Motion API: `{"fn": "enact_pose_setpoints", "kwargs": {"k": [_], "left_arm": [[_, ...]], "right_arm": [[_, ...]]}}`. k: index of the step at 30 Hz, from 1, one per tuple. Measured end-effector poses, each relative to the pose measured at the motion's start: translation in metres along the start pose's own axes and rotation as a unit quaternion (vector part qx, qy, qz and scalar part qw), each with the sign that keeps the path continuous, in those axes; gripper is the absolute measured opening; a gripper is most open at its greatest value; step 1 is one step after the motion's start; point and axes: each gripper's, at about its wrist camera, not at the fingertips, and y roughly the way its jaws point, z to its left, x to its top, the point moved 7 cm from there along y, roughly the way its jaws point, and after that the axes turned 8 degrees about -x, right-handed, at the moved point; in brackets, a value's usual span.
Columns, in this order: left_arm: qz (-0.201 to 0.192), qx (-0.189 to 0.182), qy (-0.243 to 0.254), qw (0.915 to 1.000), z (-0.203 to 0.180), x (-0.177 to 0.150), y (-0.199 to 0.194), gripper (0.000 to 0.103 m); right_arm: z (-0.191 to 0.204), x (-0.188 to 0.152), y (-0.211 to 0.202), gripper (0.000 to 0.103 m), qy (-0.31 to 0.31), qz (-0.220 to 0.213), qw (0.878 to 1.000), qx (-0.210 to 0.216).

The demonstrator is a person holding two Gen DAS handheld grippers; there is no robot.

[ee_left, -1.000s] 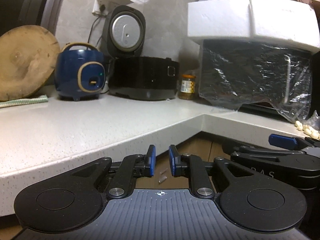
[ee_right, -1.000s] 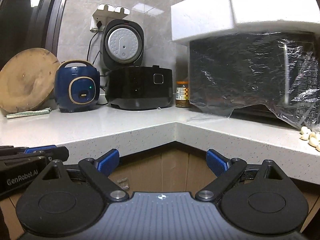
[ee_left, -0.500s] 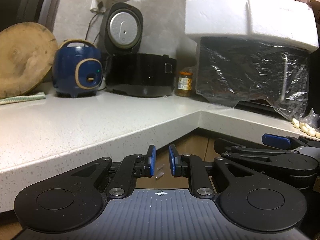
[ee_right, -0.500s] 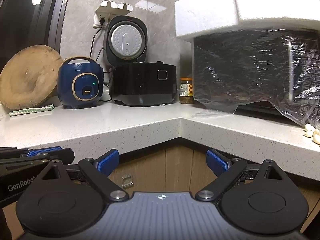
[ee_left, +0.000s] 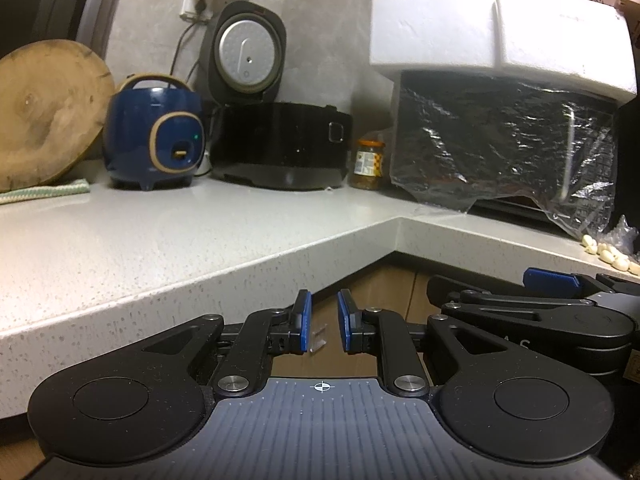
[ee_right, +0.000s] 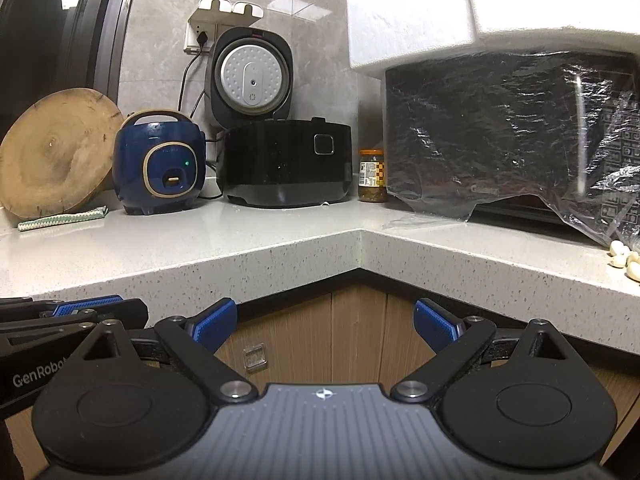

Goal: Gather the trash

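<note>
My left gripper (ee_left: 322,322) is held in front of the counter edge (ee_left: 240,280), its blue pads a narrow gap apart with nothing between them. My right gripper (ee_right: 326,322) stands wide open and empty below the counter's inner corner (ee_right: 362,248). Each gripper shows at the edge of the other's view: the right gripper's blue pad (ee_left: 552,280), the left gripper's blue pad (ee_right: 88,306). A loose scrap of clear plastic film (ee_right: 412,222) lies on the counter by the wrapped oven (ee_right: 500,128). Garlic cloves (ee_right: 624,258) lie at the far right.
Along the back stand a round wooden board (ee_right: 56,152), a rolled striped cloth (ee_right: 60,220), a blue rice cooker (ee_right: 160,164), a black cooker with raised lid (ee_right: 288,164) and a jar (ee_right: 372,176). White foam blocks (ee_right: 440,20) top the oven. Wooden cabinet doors (ee_right: 360,332) are below.
</note>
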Motion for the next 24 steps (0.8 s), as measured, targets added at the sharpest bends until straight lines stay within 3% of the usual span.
{"fn": "enact_pose_setpoints", "kwargs": {"k": [24], "left_arm": [[-0.006, 0.002, -0.003, 1.0000, -0.0016, 0.0006, -0.0046, 0.019]], "right_arm": [[0.0009, -0.0021, -0.0023, 0.096, 0.001, 0.002, 1.000, -0.002]]}}
